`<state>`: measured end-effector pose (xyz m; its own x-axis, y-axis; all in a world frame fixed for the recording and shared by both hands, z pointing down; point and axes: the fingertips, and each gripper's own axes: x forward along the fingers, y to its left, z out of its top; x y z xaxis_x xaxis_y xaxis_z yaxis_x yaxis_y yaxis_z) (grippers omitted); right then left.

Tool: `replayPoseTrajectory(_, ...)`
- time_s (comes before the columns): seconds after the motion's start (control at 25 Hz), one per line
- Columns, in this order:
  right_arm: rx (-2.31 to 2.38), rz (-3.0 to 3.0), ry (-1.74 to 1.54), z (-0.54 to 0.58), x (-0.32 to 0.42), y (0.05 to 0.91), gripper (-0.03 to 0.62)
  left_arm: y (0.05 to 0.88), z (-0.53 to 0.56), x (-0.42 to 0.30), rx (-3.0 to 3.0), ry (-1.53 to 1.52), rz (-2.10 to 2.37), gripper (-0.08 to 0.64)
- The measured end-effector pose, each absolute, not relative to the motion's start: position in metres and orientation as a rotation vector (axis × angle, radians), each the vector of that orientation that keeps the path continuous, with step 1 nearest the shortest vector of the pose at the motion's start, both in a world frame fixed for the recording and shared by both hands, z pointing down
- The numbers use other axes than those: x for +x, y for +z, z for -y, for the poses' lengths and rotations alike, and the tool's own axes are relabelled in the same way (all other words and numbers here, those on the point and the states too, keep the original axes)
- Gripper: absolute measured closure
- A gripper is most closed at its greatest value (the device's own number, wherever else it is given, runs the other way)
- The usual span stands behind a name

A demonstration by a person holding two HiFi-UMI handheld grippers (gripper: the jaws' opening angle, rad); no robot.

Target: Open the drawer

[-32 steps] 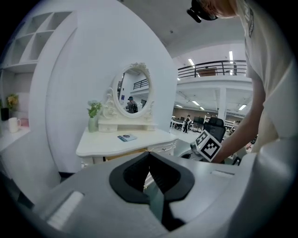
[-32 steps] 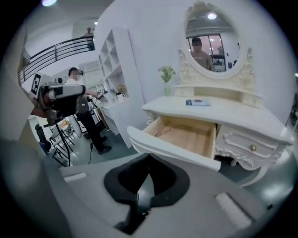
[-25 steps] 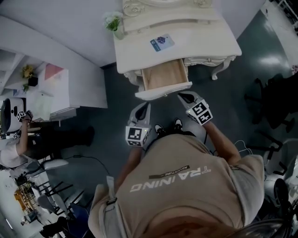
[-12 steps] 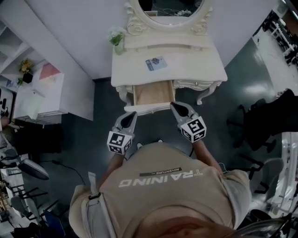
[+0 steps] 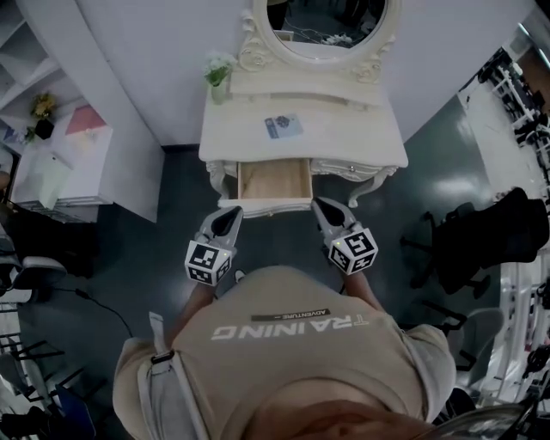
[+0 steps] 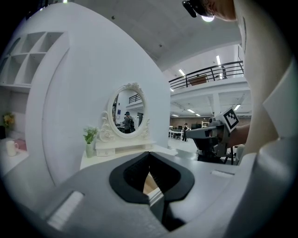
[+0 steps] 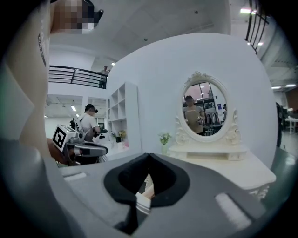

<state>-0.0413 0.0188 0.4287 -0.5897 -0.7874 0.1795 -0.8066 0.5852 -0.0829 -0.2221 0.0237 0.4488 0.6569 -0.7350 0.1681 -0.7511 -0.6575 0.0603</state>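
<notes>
A cream dressing table (image 5: 344, 146) stands against the white wall, and its middle drawer (image 5: 274, 182) is pulled out, showing a bare wooden bottom. The left gripper (image 5: 234, 211) hangs just before the drawer's front at its left corner, jaws closed tip to tip and holding nothing. At the right corner the right gripper (image 5: 316, 204) is likewise shut and empty. In the left gripper view the left gripper (image 6: 149, 153) points at the table top, with the right gripper (image 6: 214, 137) beside it. The right gripper view shows the right gripper (image 7: 149, 155) and, to its left, the left gripper (image 7: 77, 144).
An oval mirror (image 5: 326, 26), a vase of flowers (image 5: 218, 73) and a small card (image 5: 284, 126) sit on the table. White shelves (image 5: 60, 172) stand at the left, a black chair (image 5: 490, 232) at the right. The person stands close before the drawer.
Both grippers have risen, the right one more, and sit level with the drawer front. The head view has lifted, taking in the whole mirror. The drawer stays pulled out.
</notes>
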Motion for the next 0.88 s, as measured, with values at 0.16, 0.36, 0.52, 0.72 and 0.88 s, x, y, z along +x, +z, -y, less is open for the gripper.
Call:
replayPoseTrajectory(0.16, 1.317, 2.682, 0.222, -0.02, -0.048, 0.431, 0.589, 0.447, -0.017, -0.224, 2.766, 0.199, 1.231, 0.554)
replayPoseTrajectory(0.36, 1.296, 2.686, 0.208, -0.015, -0.061, 0.431, 0.589, 0.444, -0.011, -0.228, 2.787, 0.193, 1.231, 0.552)
replayPoseTrajectory(0.52, 1.286, 2.678, 0.182, -0.007, -0.068, 0.432, 0.589, 0.455, -0.013, -0.231, 2.772, 0.19, 1.217, 0.552)
replayPoseTrajectory(0.72, 1.337, 2.67, 0.199, 0.003, -0.07, 0.434, 0.589, 0.472, -0.006, -0.238, 2.722, 0.177, 1.231, 0.552)
replayPoseTrajectory(0.88, 1.357, 2.633, 0.208, 0.01, -0.073, 0.442, 0.589, 0.472, 0.006, -0.246, 2.72, 0.147, 1.224, 0.554)
